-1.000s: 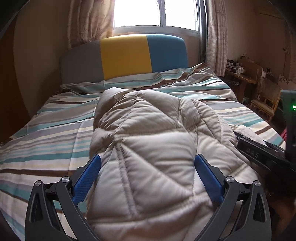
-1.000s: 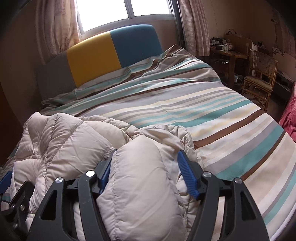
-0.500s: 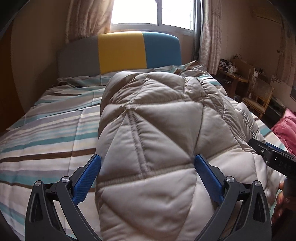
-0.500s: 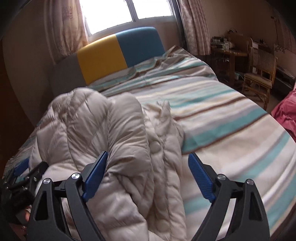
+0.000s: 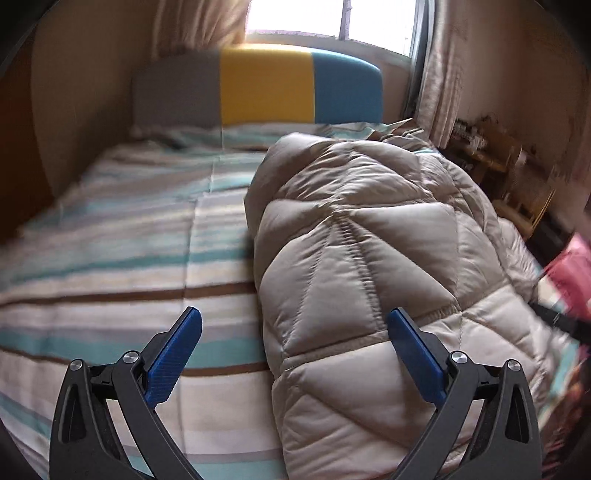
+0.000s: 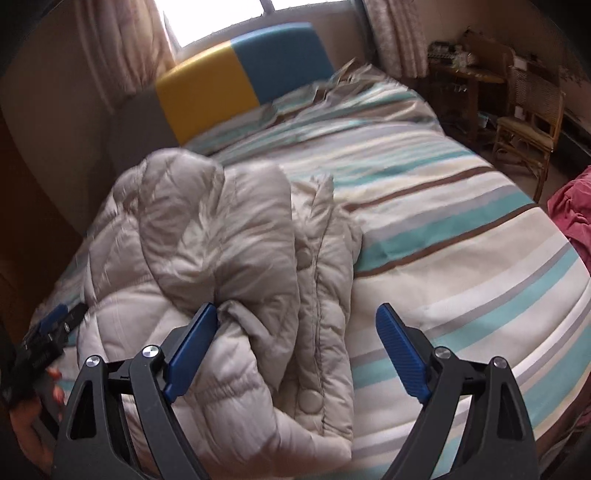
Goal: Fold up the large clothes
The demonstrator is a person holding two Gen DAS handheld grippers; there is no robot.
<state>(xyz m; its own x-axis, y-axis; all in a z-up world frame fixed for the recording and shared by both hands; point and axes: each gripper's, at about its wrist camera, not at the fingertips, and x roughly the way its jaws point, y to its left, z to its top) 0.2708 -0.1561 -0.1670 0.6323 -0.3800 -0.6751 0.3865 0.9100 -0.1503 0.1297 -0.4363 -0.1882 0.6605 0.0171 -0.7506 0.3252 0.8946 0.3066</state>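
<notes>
The right tongs have just opened wide, releasing the beige jacket; the left tongs stand wide, shifted left off it.

A home bedroom: a bed with striped bedding, a grey, yellow and blue headboard, a curtained window and a wicker chair

The puffer jacket hides the bed beyond the left tongs' right finger. The shelf clutter is blurred. The jacket's near hem runs off the lower edge between the right tongs.
</notes>
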